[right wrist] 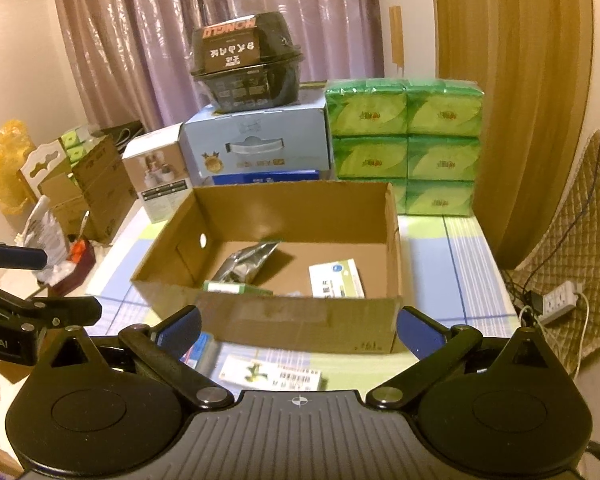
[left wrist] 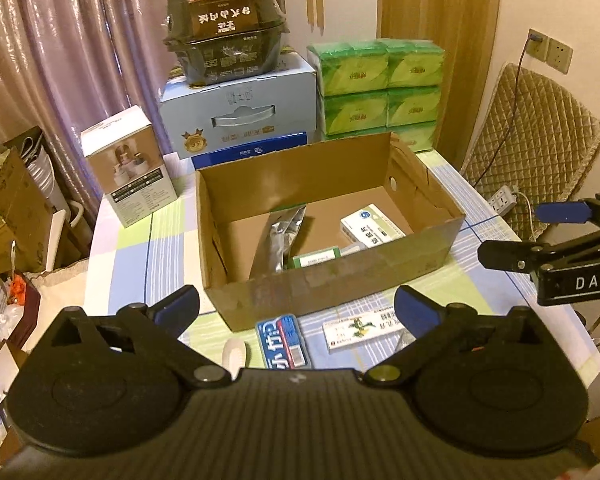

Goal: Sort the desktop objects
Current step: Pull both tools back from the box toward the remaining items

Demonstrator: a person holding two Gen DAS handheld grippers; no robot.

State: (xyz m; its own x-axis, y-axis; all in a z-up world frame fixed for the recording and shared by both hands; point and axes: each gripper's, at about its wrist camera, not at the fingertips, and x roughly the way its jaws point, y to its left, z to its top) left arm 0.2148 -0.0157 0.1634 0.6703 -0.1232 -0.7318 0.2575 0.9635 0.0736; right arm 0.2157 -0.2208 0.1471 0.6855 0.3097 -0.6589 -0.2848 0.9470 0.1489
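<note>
While both grippers hang empty, the step in hand looks like choosing the next pickup. Left gripper (left wrist: 296,308) spread wide, nothing between its fingers; right gripper (right wrist: 298,324) spread wide too, also empty. Landmark: cardboard box (left wrist: 340,280). Already inside it: silver foil pouch (left wrist: 280,236), white medicine box (left wrist: 370,226), green-edged small box (left wrist: 316,258). Just in front of its near wall on the tablecloth: blue pack (left wrist: 283,340), white carton with plant print (left wrist: 360,328), small white oval object (left wrist: 235,354). Next move probably calls for lowering one gripper over a front item, closing across its narrow sides, lifting over the near wall
</note>
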